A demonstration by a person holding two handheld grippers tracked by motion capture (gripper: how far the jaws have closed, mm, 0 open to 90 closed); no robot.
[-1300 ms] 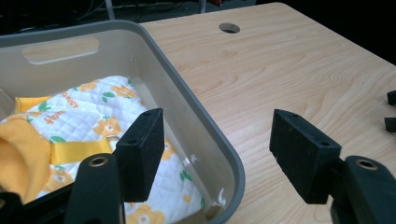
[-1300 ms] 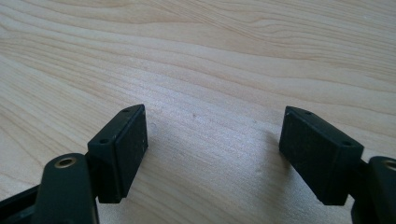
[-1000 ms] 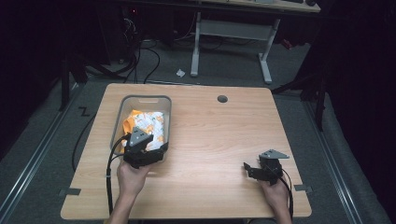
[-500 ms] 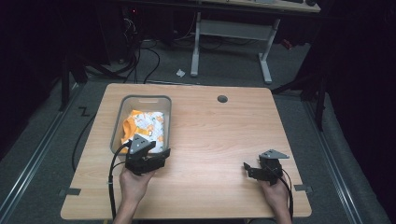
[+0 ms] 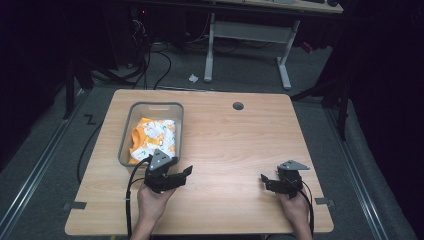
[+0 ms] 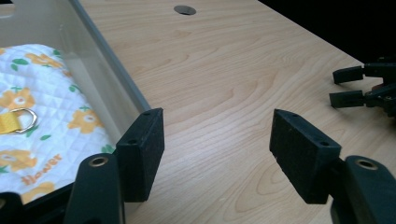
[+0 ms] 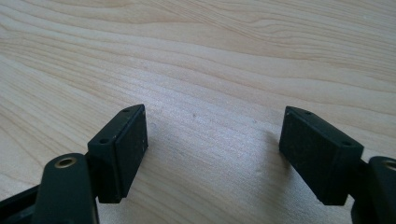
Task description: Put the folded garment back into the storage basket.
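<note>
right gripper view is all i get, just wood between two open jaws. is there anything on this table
Observer: Yes, a grey bin stands on the table's left half.
Operator: anything in it
Observer: A quilted white cloth printed with orange flowers, with a metal ring on a yellow strap.
Operator: where's my other gripper
Observer: The left gripper is open beside the bin's near right corner, gripping nothing.

Black tongs point(image 5: 186, 173) – square pads point(image 6: 142, 149), brass screws, trailing cables
</note>
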